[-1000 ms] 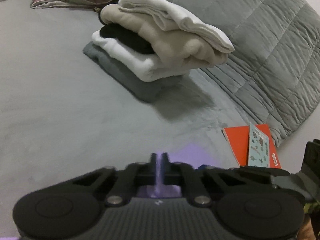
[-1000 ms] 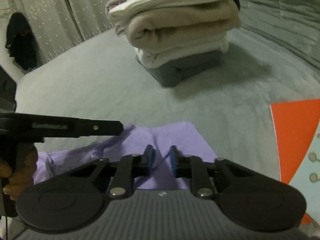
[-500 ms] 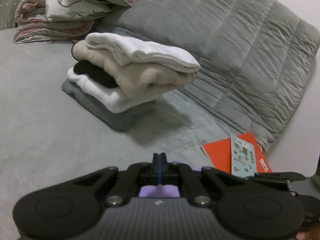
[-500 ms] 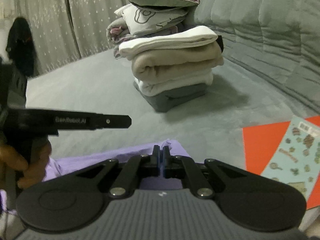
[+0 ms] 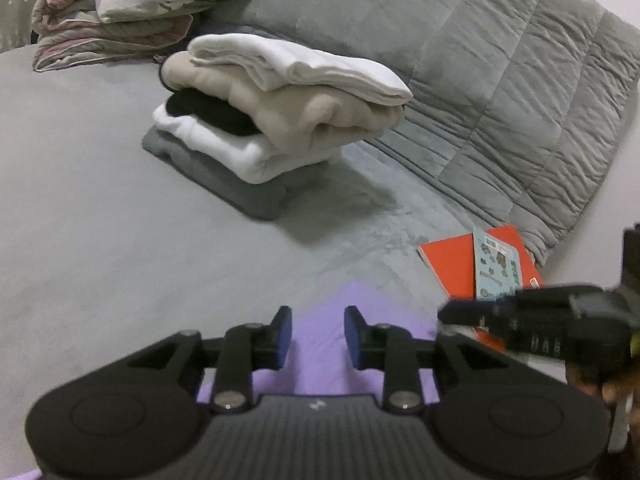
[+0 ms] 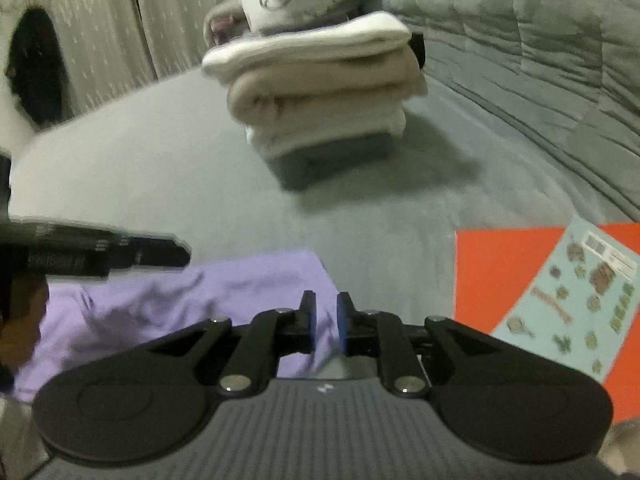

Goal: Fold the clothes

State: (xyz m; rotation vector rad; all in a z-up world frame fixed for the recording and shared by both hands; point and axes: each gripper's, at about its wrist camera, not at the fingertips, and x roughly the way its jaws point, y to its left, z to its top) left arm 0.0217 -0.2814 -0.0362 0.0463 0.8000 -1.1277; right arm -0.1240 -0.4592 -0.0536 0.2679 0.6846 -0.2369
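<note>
Lilac cotton garment is lying flat on the grey bed sheet, directly beneath both tools. In the left wrist view, the left tool is hovering over the cloth with its blue-padded fingers standing clearly apart, nothing between them but the lilac fabric showing below. In the right wrist view, the right tool is sitting over the garment's near right edge with its fingers separated by a narrow gap; whether the pads are touching the cloth I cannot tell. Each tool is appearing as a blurred black bar at the edge of the other's view.

In the right wrist view the garment is looking soft and thin, wrinkling in shallow folds toward the left, with a neat corner pointing toward the far side of the bed.

Farther back on the sheet, a stack of folded clothes is resting: a dark grey piece at the bottom, then thick white fleece, something black, a plump beige layer and a white top piece. Behind it a pile of patterned bedding is sitting. A grey quilted blanket is bunching along the right side. Near the garment, a flat orange folder is lying with a pale blue sticker sheet on top. A pale dotted curtain is hanging in the background.
</note>
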